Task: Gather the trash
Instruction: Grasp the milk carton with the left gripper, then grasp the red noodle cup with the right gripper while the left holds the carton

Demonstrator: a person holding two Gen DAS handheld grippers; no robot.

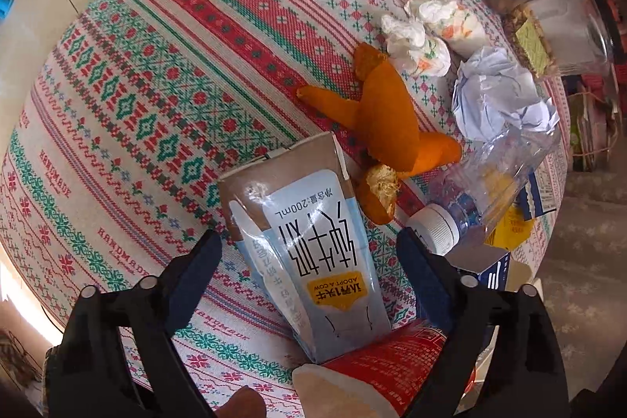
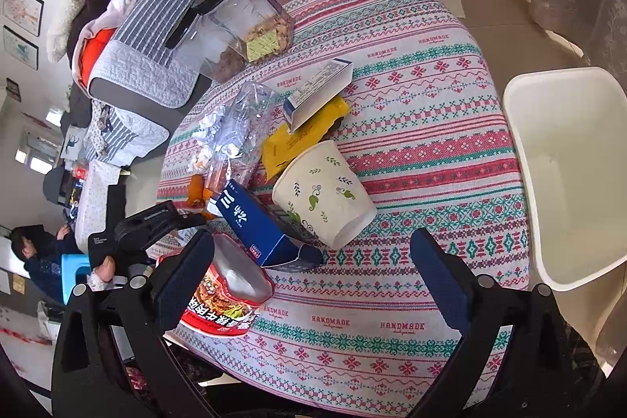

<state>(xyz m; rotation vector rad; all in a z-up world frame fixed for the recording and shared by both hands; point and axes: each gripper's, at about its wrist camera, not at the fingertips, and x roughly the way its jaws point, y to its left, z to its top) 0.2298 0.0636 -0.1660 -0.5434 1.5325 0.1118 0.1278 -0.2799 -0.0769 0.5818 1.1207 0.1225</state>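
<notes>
- Your left claw (image 1: 309, 249) is spread wide with the milk pouch (image 1: 309, 261) lying between its fingers; neither pad touches it, so nothing is gripped yet. The pouch lies flat on the worktop (image 1: 137, 104), its lower end against the red noodle cup (image 1: 388, 367), which probably props it a little.
- Your right claw (image 2: 313, 261) is likewise released and empty, hovering over bare cloth near the worktop's front edge, with the white bin (image 2: 568, 163) just off its right side. That placement looks deliberate: the bin sits beside the worktop so trash can go straight over the edge into it.
- The trash sits bunched on one side: orange peel (image 1: 388, 120), crumpled tissues (image 1: 419, 46), a paper ball (image 1: 497, 96), a clear plastic bottle (image 1: 470, 198), then in the right view the paper cup (image 2: 325, 190) on its side, the blue carton (image 2: 254, 226), a yellow packet (image 2: 298, 140) and a white box (image 2: 317, 93) resting on it.
- Open room: a broad bare stretch of cloth lies left of the pouch, and another between the paper cup and the bin, so I judge a carry toward the bin to be unobstructed.
- Tight spots: the bottle cap sits just beside your left claw's right finger, and the noodle cup crowds the pouch's lower end, so closing could nudge either.
- The storage jars (image 2: 250, 22) hold food and stand near the far edge; they look like keepers, not trash.
</notes>
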